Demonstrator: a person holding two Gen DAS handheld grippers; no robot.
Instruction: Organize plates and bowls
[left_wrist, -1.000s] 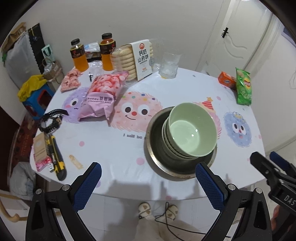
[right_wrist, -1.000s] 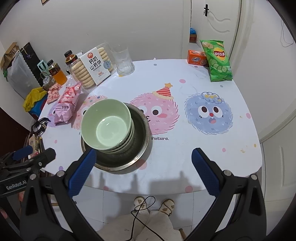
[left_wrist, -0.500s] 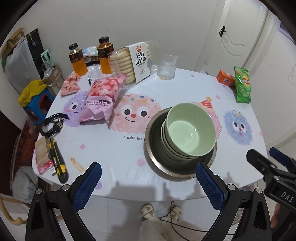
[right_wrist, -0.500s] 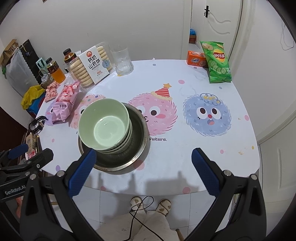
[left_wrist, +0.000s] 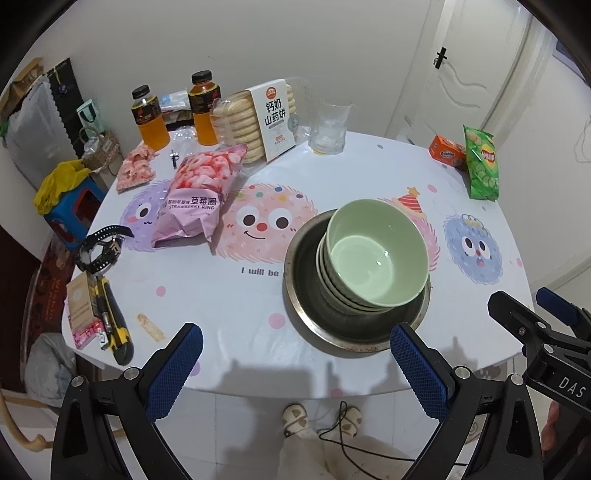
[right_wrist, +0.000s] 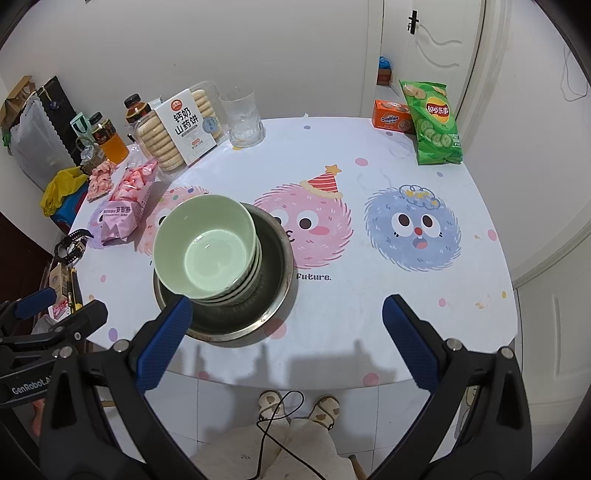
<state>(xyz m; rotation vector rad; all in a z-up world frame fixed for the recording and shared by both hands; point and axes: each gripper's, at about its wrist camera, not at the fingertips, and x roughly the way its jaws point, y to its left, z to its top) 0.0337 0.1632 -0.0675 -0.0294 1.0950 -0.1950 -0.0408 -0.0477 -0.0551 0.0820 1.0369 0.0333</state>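
The stack of green bowls (left_wrist: 375, 254) is sitting nested inside a shallow metal plate (left_wrist: 306, 295) near the worktop's (left_wrist: 229, 295) front edge, pushed toward the plate's far right rim rather than centred. Both grippers are hanging off the front edge, well apart from the stack — the left gripper (left_wrist: 293, 356) with its jaws spread wide and empty, the right gripper (right_wrist: 286, 334) likewise wide and holding nothing. The likeliest trouble is the stack tipping: pinching only the top bowl's rim could be dragging the nested ones askew, and the off-centre load could be rocking the plate if that is lifted instead. With the plate so near the front edge, a nudge toward the person risks sliding it off. The pink snack bag (left_wrist: 201, 195) and glass (left_wrist: 330, 127) are lying clear of any approach.
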